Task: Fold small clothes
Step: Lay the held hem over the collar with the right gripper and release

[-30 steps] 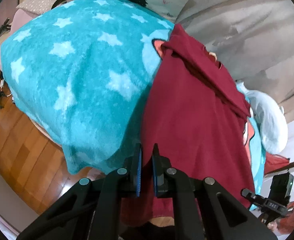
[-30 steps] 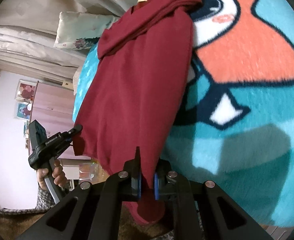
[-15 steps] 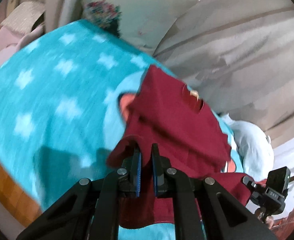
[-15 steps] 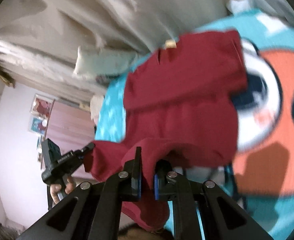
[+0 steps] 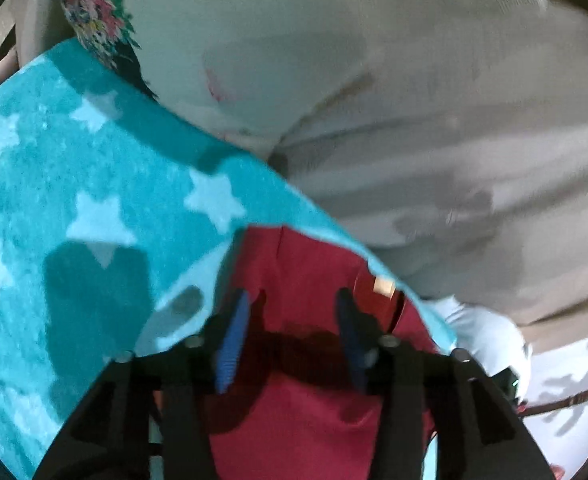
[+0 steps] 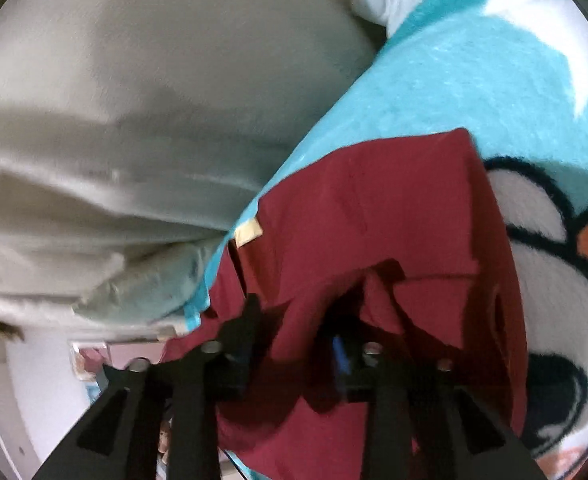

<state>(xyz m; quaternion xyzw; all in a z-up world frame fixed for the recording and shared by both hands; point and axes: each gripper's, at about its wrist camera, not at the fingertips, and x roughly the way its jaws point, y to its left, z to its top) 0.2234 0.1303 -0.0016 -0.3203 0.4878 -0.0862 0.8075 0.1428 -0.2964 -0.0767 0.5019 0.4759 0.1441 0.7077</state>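
Right tongs [image 6: 294,320] opening over folded maroon garment [image 6: 374,208] on turquoise blanket [image 6: 434,80].

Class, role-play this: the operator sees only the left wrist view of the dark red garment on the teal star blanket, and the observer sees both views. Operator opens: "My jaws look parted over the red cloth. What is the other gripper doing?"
Observer: The right gripper is opening too, jaws apart over the dark red garment, with a fold of it bunched up between them.
Operator: What lies beyond the garment on that side?
Observer: The teal blanket there carries a cartoon print in white, orange and dark outline, not stars.
Operator: Does the pale label show there?
Observer: Yes, the label sits at the garment's edge by the grey bedding.
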